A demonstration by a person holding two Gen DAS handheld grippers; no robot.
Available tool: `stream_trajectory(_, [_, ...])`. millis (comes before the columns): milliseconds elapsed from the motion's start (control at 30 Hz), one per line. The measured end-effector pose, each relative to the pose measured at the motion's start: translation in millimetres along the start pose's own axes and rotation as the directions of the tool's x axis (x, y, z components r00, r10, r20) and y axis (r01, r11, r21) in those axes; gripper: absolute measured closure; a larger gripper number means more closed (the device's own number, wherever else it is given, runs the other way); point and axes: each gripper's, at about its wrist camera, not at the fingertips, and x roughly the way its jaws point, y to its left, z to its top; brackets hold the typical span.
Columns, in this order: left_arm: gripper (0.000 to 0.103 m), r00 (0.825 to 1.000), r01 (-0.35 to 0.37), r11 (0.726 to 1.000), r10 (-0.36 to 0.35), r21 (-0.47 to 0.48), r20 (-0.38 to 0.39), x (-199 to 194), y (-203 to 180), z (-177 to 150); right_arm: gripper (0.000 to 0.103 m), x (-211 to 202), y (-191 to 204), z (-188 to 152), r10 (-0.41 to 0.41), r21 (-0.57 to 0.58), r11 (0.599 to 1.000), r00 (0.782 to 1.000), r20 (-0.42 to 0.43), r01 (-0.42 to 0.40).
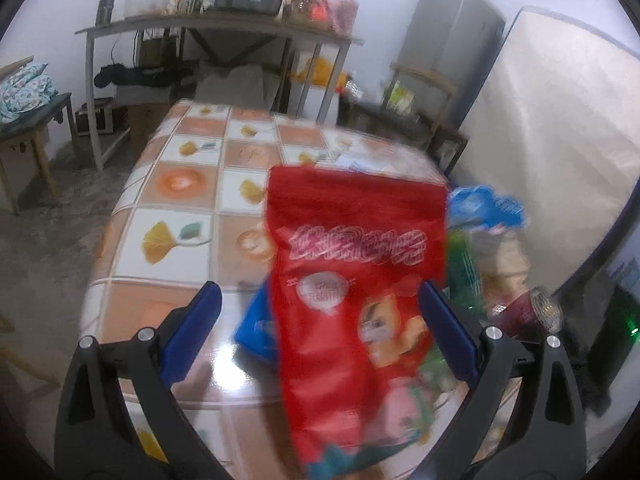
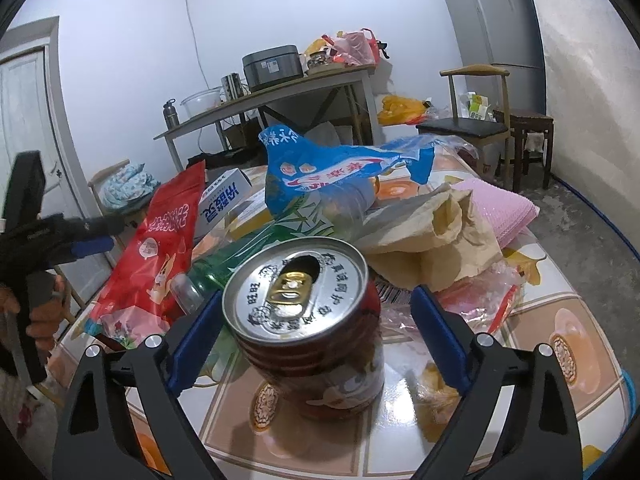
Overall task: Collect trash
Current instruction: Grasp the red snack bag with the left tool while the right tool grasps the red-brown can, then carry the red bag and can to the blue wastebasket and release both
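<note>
A red snack bag (image 1: 356, 264) stands tilted and blurred between the fingers of my left gripper (image 1: 320, 292). That gripper is open, with its left pad well clear of the bag and its right pad at the bag's edge. The same red snack bag (image 2: 160, 248) leans at the left in the right wrist view. A red drink can (image 2: 308, 320) with an opened top stands upright on the table. My right gripper (image 2: 316, 298) is open around it, with a gap on both sides. The can (image 1: 524, 312) also shows at the right of the left wrist view.
A pile of trash lies behind the can: a blue wrapper (image 2: 340, 164), a brown paper bag (image 2: 432, 232), a green bottle (image 2: 224, 264), a white and blue box (image 2: 224, 196) and a pink pad (image 2: 500, 208). The tiled tablecloth (image 1: 168, 184) stretches away to the left. A person's hand (image 2: 44, 320) is at the left edge.
</note>
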Motion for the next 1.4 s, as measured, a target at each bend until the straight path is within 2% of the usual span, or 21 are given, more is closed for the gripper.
stream_trajectory(133, [0.008,0.998,-0.012,1.0,0.014,0.029,-0.067,13,10,-8,0.019,3,-3,1,0.011,0.004,1.0,1.0,-0.004,-0.011])
stream_trajectory(233, [0.009,0.997,-0.028,0.998,0.031,0.051,-0.064,21,8,-15,0.023,4,-2,2,0.013,-0.003,1.0,1.0,-0.008,-0.013])
stream_trajectory(300, [0.019,0.998,-0.033,0.998,0.036,0.053,-0.05,24,8,-15,0.027,4,-1,2,0.012,-0.008,1.0,1.0,-0.01,-0.012])
stream_trajectory(333, [0.029,0.998,-0.025,0.998,0.027,0.049,-0.05,25,8,-14,0.027,4,-1,3,0.012,-0.009,1.0,1.0,-0.011,-0.012])
stream_trajectory(367, [0.033,0.998,-0.018,0.999,0.02,0.039,-0.056,28,10,-12,0.028,4,-1,3,0.011,-0.009,1.0,1.0,-0.011,-0.012])
stream_trajectory(467, [0.043,0.997,0.017,1.0,-0.016,0.004,-0.075,35,13,-10,0.03,4,0,4,0.01,-0.008,1.0,1.0,-0.015,-0.011])
stream_trajectory(533, [0.045,0.997,0.022,1.0,-0.022,-0.001,-0.076,39,14,-9,0.033,5,2,4,0.01,-0.009,1.0,1.0,-0.021,-0.011])
stream_trajectory(600, [0.052,0.997,0.029,0.999,-0.03,-0.013,-0.068,38,16,-8,0.035,6,4,4,0.009,-0.014,1.0,1.0,-0.026,-0.009])
stream_trajectory(667, [0.065,0.997,0.029,0.999,-0.031,-0.017,-0.066,35,15,-10,0.036,5,6,4,0.0,-0.023,1.0,1.0,-0.029,0.0])
stream_trajectory(700, [0.067,0.998,0.027,0.999,-0.028,-0.017,-0.062,33,15,-11,0.036,5,6,4,-0.002,-0.024,1.0,1.0,-0.03,0.001])
stream_trajectory(767, [0.077,0.999,0.033,0.999,-0.033,-0.002,-0.042,25,12,-13,0.036,5,7,3,-0.006,-0.026,1.0,0.999,-0.032,0.005])
stream_trajectory(867, [0.086,1.0,0.027,0.998,-0.027,0.055,-0.007,12,2,-17,0.036,5,9,4,-0.016,-0.032,0.999,0.999,-0.034,0.015])
stream_trajectory(1067, [0.09,1.0,0.021,0.989,-0.024,0.147,0.019,1,-19,-28,0.036,6,12,7,-0.034,-0.046,0.998,0.999,-0.036,0.032])
stream_trajectory(1200, [0.09,0.999,0.041,0.986,-0.04,0.161,-0.011,4,-23,-33,0.036,5,14,7,-0.045,-0.056,0.997,0.998,-0.041,0.043])
stream_trajectory(1233, [0.089,0.999,0.046,0.988,-0.043,0.149,-0.022,6,-22,-34,0.036,5,15,7,-0.048,-0.059,0.997,0.998,-0.041,0.046])
stream_trajectory(1267, [0.082,0.998,0.056,0.989,-0.051,0.136,-0.034,7,-21,-35,0.037,4,15,7,-0.05,-0.062,0.997,0.998,-0.043,0.048])
stream_trajectory(1333, [0.076,0.994,0.088,0.99,-0.08,0.106,-0.076,12,-18,-36,0.037,3,16,7,-0.056,-0.069,0.996,0.997,-0.043,0.053])
stream_trajectory(1400, [0.076,0.991,0.1,0.991,-0.092,0.084,-0.096,16,-16,-38,0.037,2,18,6,-0.065,-0.077,0.995,0.997,-0.041,0.062])
